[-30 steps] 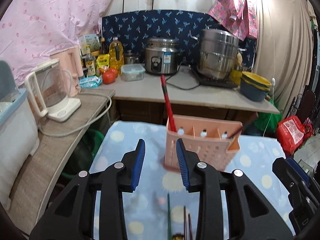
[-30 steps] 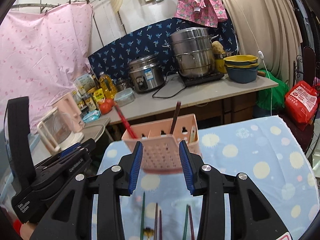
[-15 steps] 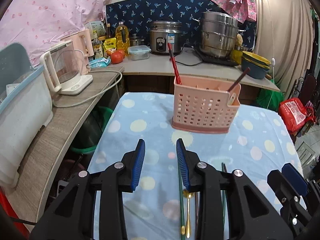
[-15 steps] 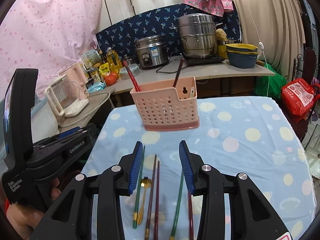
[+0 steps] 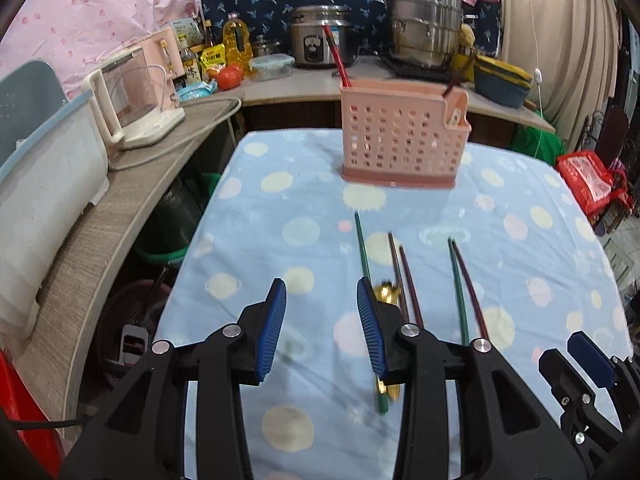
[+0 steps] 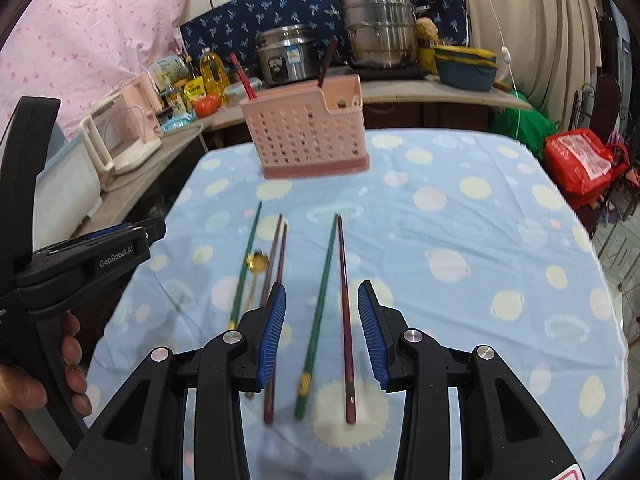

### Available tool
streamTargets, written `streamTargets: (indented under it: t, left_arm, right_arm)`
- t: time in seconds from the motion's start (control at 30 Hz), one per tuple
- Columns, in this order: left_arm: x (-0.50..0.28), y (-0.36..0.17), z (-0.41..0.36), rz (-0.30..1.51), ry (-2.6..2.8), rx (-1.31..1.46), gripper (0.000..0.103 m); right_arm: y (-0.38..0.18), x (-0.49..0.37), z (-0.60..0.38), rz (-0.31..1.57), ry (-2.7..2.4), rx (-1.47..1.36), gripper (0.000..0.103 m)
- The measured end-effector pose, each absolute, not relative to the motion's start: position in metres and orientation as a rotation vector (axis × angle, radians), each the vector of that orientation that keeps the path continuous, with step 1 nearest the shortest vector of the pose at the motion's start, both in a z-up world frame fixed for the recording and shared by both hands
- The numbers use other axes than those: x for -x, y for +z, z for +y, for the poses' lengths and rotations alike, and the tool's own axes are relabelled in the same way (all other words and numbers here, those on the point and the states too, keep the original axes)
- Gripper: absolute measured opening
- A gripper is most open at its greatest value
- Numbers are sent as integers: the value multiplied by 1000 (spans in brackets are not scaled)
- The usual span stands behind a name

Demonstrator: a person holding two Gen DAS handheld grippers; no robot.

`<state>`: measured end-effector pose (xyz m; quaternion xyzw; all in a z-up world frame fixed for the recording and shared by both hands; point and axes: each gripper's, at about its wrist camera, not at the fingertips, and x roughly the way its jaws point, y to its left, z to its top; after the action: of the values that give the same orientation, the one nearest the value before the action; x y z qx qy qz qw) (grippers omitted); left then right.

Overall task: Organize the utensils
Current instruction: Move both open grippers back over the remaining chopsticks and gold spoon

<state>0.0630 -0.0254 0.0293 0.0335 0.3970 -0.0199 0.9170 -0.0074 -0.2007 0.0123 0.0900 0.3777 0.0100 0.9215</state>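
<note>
Loose chopsticks (image 6: 346, 312) plus a small gold spoon (image 6: 256, 262) lie in a row on the dotted blue tablecloth (image 6: 460, 240), tips toward the pink perforated caddy (image 6: 306, 136) at the far edge — two sticks already stand in it. Right gripper (image 6: 322, 330): jaws apart, empty, framing the green/maroon pair, likely next pick. Left gripper (image 5: 320, 326): jaws just opened a little, nothing between them, hovering beside the leftmost green stick (image 5: 364, 248). Sticks thin, smooth, round — likely prone to rolling on the cloth.

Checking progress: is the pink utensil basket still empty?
No, a red chopstick and a dark brown one already stand in the pink basket.
</note>
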Motion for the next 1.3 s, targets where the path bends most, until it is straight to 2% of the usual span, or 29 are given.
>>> streamTargets:
  t: [0.27,0.3,0.37,0.43,0.73,1.3]
  left_arm:
    - [-44,-12,-25,908,-61,-77,37]
    - [-42,-16,-24,915,-64,-72,38]
    - [-39,-23,-24,931,-66,-62,48]
    - [-37,-26,-25,934,-69,-58,50]
    - [-43,-38,-34,959,-57,-88,50]
    - [-53,-66,-34,1012,-77,-80,49]
  right_arm:
    - [-31,32,-202,879,-1,-166,37]
    - [-34,33,-201,887,-1,-160,37]
    - [-41,34,-199,900,-1,-153,37]
    - [-46,34,-198,910,-1,-153,37]
    - [-59,28,-198,938,-4,-142,34]
    - [-68,23,-201,957,-5,-143,20]
